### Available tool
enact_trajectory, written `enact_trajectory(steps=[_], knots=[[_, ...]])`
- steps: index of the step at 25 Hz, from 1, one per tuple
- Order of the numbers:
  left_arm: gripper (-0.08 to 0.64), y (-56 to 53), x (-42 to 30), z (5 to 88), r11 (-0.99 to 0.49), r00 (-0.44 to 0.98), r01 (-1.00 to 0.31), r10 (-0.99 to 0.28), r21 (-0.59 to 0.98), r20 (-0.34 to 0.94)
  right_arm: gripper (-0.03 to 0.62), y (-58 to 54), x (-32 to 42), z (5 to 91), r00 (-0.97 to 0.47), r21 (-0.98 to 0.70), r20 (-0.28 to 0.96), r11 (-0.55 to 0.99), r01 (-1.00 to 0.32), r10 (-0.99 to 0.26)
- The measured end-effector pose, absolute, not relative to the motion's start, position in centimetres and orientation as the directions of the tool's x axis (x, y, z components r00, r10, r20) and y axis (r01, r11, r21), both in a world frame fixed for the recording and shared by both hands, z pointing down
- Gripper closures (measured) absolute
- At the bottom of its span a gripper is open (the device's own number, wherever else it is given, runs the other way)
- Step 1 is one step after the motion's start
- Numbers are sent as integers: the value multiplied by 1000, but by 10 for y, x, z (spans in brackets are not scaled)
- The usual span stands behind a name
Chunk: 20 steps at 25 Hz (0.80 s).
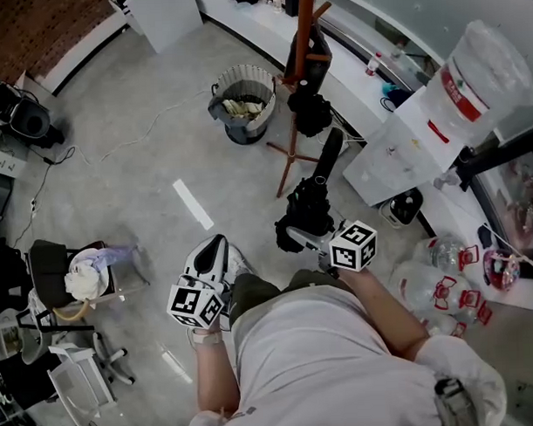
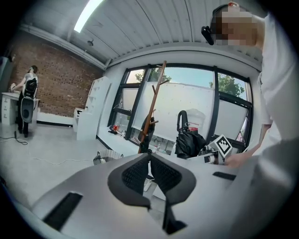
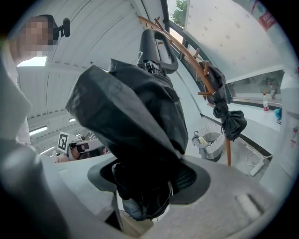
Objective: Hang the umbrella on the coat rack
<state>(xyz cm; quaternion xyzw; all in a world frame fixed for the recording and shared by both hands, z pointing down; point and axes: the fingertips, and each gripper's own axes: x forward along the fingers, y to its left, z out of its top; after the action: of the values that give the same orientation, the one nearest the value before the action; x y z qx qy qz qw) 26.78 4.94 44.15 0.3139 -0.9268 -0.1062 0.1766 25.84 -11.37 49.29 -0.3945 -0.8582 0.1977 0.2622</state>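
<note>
A folded black umbrella (image 1: 310, 206) with a curved handle (image 1: 330, 151) stands up out of my right gripper (image 1: 307, 237), which is shut on its lower end. In the right gripper view the bundled canopy (image 3: 126, 116) fills the space between the jaws of my right gripper (image 3: 147, 179), and the handle (image 3: 156, 44) points up. The wooden coat rack (image 1: 304, 32) stands ahead, apart from the umbrella, with another dark umbrella (image 1: 311, 110) hanging on it. My left gripper (image 1: 214, 251) is lower left, shut with nothing between its pads (image 2: 135, 175). From the left gripper view, the held umbrella (image 2: 189, 140) is right of the rack (image 2: 154, 102).
A waste basket (image 1: 243, 102) stands just left of the rack's feet. A white water dispenser (image 1: 404, 150) with a large bottle (image 1: 475, 69) is at the right, empty jugs (image 1: 435, 285) on the floor beside me. A chair (image 1: 77, 275) and equipment stand at the left.
</note>
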Motion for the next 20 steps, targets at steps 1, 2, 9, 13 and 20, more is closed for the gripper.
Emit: enact_trajectory(steps=[1, 2, 9, 13, 20], knots=[[558, 58, 258, 445, 776, -737, -547, -624, 313, 260, 321, -105, 250, 496, -555, -549, 297, 614, 567, 777], [558, 68, 247, 448, 770, -731, -552, -631, 318, 259, 320, -96, 241, 498, -560, -550, 300, 620, 559, 772], [558, 135, 159, 450, 682, -638, -649, -729, 337, 246, 321, -21, 166, 504, -626, -521, 336, 692, 499, 704], [558, 175, 124, 453, 645, -594, -691, -764, 325, 254, 321, 21, 130, 505, -660, -519, 343, 720, 460, 669], [558, 210, 81, 458, 581, -522, -744, -814, 330, 255, 321, 49, 87, 507, -722, -477, 366, 785, 395, 587]])
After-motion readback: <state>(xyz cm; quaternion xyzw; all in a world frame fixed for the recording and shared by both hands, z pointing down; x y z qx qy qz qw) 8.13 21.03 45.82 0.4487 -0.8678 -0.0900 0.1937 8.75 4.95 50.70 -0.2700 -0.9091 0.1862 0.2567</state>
